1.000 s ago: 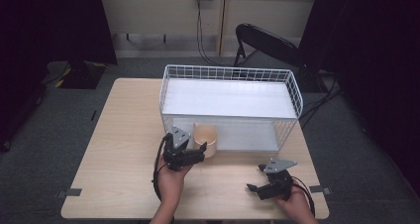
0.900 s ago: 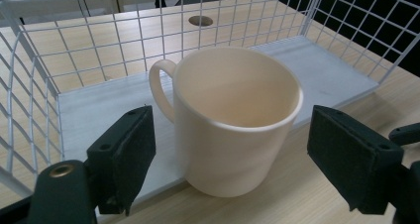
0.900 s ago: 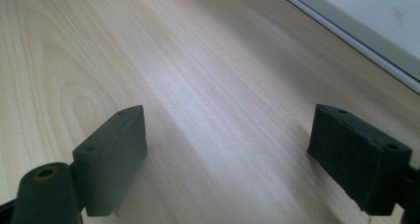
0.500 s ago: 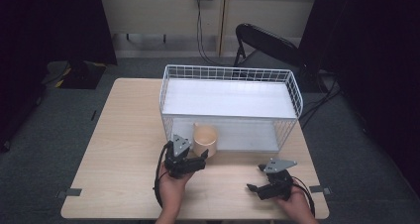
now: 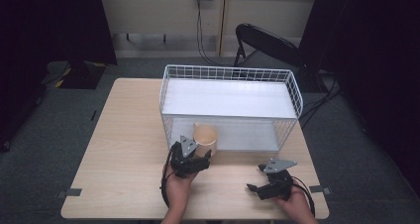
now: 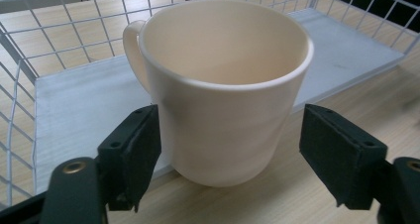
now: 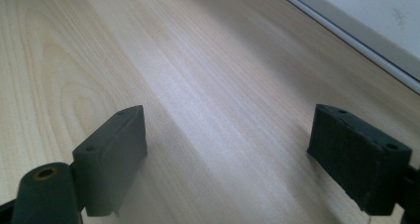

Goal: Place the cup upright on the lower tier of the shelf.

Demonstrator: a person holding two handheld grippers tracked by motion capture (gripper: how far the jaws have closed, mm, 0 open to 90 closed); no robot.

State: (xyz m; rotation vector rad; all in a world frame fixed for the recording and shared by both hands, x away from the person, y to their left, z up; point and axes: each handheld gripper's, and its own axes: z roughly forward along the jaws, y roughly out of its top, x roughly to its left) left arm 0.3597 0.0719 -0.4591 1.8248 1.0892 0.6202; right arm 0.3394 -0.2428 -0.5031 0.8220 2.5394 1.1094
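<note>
Cream-coloured and glossy, the mug (image 6: 218, 92) stands upright on the pale wooden tabletop (image 5: 124, 149), right at the open front edge of the white wire basket (image 5: 230, 78), its handle turned toward the basket's white floor. The left tongs (image 6: 230, 157) sit around it with jaws spread wide: in the left gripper view one black pad looks to be touching or just beside the mug's wall, while the other stands clearly apart with bare wood between, so nothing is clamped. In the high view the left tongs (image 5: 194, 157) lie just in front of the basket with the mug (image 5: 205, 136) at their tip. The right tongs (image 5: 258, 188) rest on the tabletop in front of the basket's right corner, well apart from the mug; the right gripper view shows their jaws wide open over bare wood, holding nothing. The step in hand reads as either letting go of the mug at the basket's mouth or settling for a grasp; I cannot tell which. If a grasp is meant, the next move calls for centring the jaws on the mug's body and closing evenly, since a one-sided push could slide or tip it. Compared with a second ago, the left hand has drawn slightly back from the basket, while the mug and right tongs look unchanged.
</note>
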